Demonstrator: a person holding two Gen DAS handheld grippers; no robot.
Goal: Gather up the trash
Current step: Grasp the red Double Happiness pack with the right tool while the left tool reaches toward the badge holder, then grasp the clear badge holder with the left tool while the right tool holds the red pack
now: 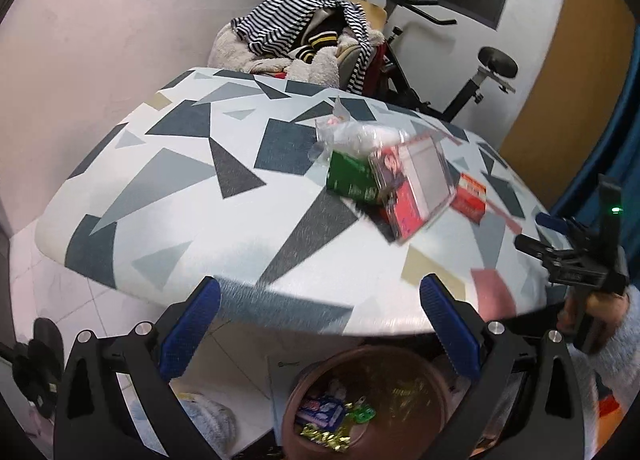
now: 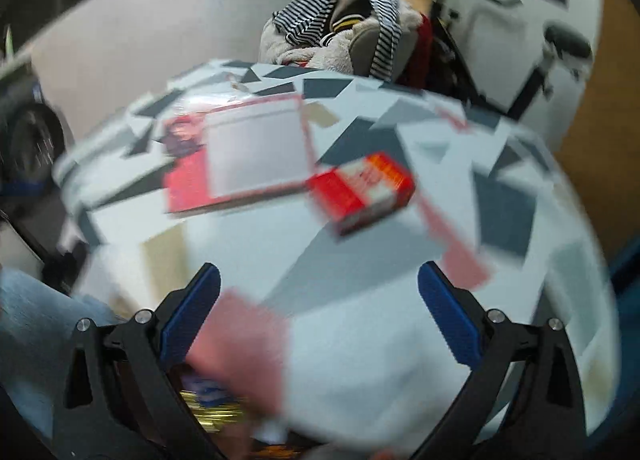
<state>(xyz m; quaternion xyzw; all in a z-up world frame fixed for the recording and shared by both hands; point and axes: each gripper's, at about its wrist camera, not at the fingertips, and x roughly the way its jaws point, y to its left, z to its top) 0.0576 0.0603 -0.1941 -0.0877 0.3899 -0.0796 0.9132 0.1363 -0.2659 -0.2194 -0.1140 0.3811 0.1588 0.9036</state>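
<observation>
Trash lies on a table with a grey geometric cloth (image 1: 180,188): a green box (image 1: 351,179), a red and clear flat package (image 1: 412,186), a small red box (image 1: 470,196) and a crumpled clear wrapper (image 1: 352,132). A brown bin (image 1: 366,404) with wrappers inside stands below the table's near edge. My left gripper (image 1: 320,324) is open and empty, above the bin at the table edge. My right gripper (image 2: 320,316) is open and empty over the table, short of the small red box (image 2: 362,190) and the red flat package (image 2: 240,158). It also shows in the left wrist view (image 1: 560,244). The right wrist view is blurred.
A chair piled with striped and fluffy clothes (image 1: 304,32) stands behind the table. An exercise bike (image 1: 460,72) is at the back right. A light cloth bundle (image 1: 208,420) lies on the tiled floor left of the bin.
</observation>
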